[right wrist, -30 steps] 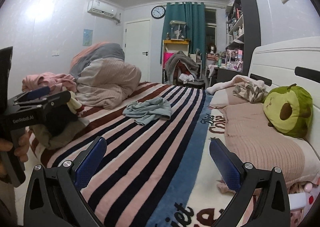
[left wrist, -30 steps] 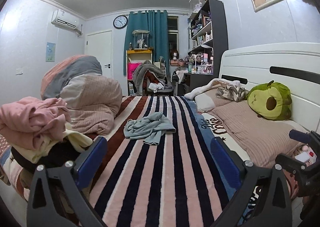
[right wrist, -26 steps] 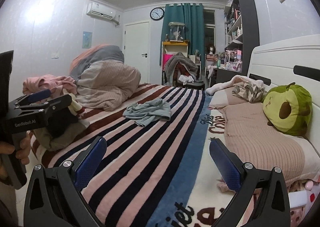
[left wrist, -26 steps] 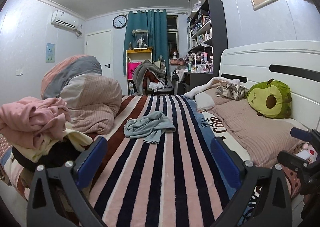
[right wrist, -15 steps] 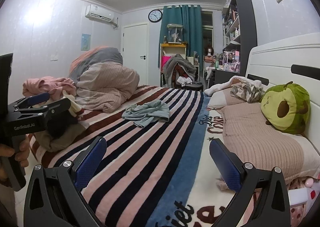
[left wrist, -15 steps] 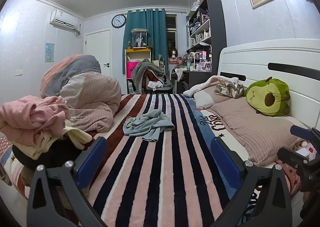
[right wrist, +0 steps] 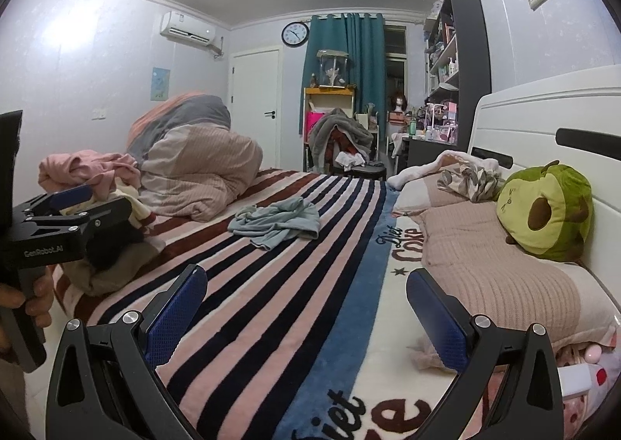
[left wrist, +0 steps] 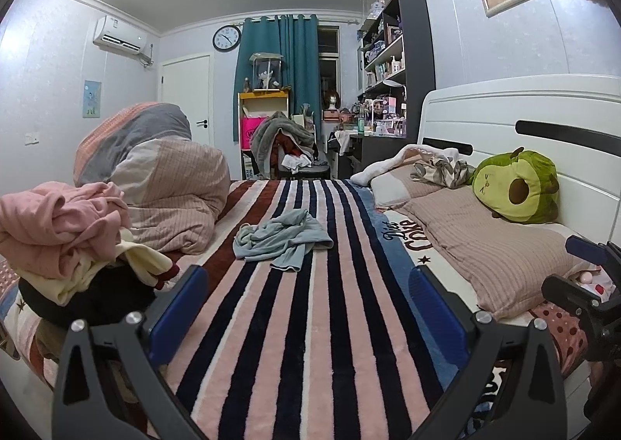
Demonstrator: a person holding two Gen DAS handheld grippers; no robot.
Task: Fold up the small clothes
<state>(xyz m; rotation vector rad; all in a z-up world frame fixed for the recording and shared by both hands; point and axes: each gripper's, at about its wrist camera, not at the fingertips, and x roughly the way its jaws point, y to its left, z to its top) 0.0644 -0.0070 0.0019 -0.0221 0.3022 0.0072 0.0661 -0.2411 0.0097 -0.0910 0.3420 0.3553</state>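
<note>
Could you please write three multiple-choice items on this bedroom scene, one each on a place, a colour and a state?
1. Where does the light blue garment lie?
A. on the striped blanket, mid-bed
B. on the pillow
C. on the chair

2. What colour is the avocado plush?
A. pink
B. green
C. grey

3. How do the two grippers stand?
A. both shut on cloth
B. one open, one shut
C. both open and empty

Answers: 1 A, it lies crumpled on the stripes, apart from the pile of clothes. 2 B, its body is green with a brown pit. 3 C, the left gripper and right gripper each show wide-spread fingers holding nothing.
</note>
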